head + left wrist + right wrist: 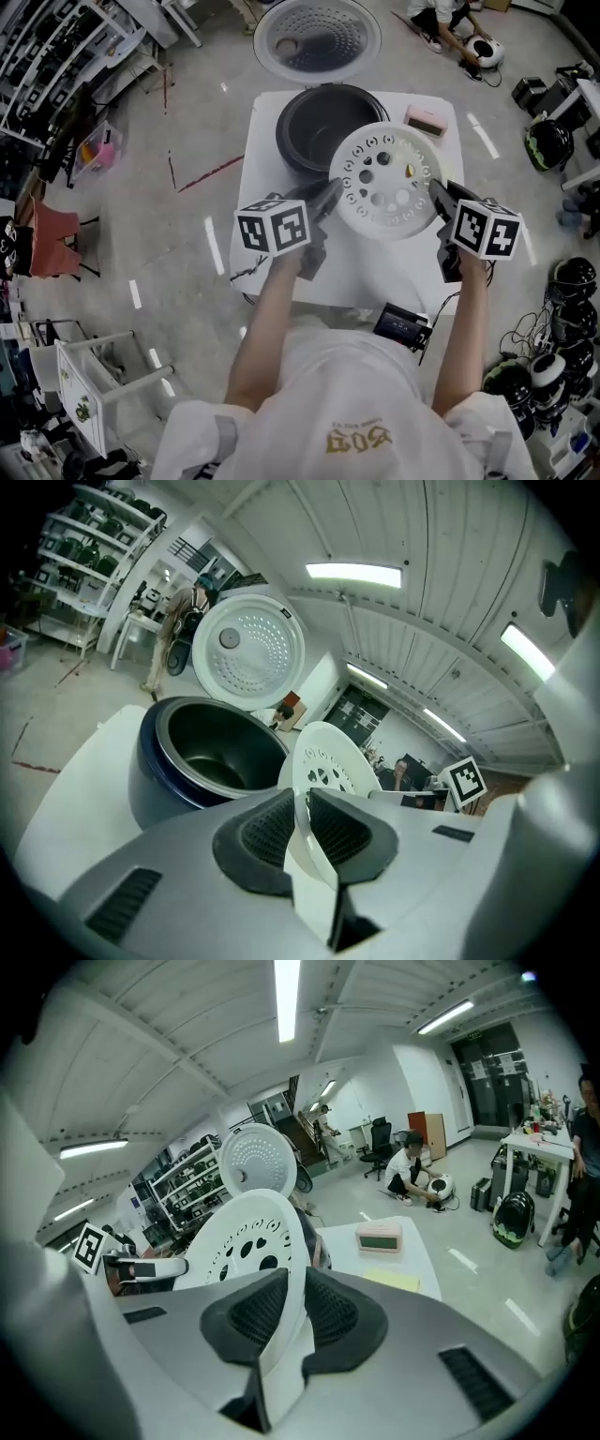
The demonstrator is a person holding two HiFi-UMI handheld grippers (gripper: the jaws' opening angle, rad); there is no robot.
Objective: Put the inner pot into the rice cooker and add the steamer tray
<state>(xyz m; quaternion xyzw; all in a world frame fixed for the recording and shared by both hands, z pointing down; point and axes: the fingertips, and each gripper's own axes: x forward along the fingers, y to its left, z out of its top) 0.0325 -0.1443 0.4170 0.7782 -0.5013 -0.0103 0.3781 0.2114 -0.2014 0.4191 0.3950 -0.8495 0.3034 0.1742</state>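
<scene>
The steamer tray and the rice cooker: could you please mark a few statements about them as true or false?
1. The steamer tray is clamped at opposite edges by the left hand-held gripper and the right hand-held gripper. True.
2. The rice cooker is shut. False: its lid stands open.
3. The inner pot sits inside the cooker. True.
4. The tray rests in the pot. False: it is held in the air beside the cooker.
5. The pink device lies on the floor. False: it is on the table, beyond the tray.
</scene>
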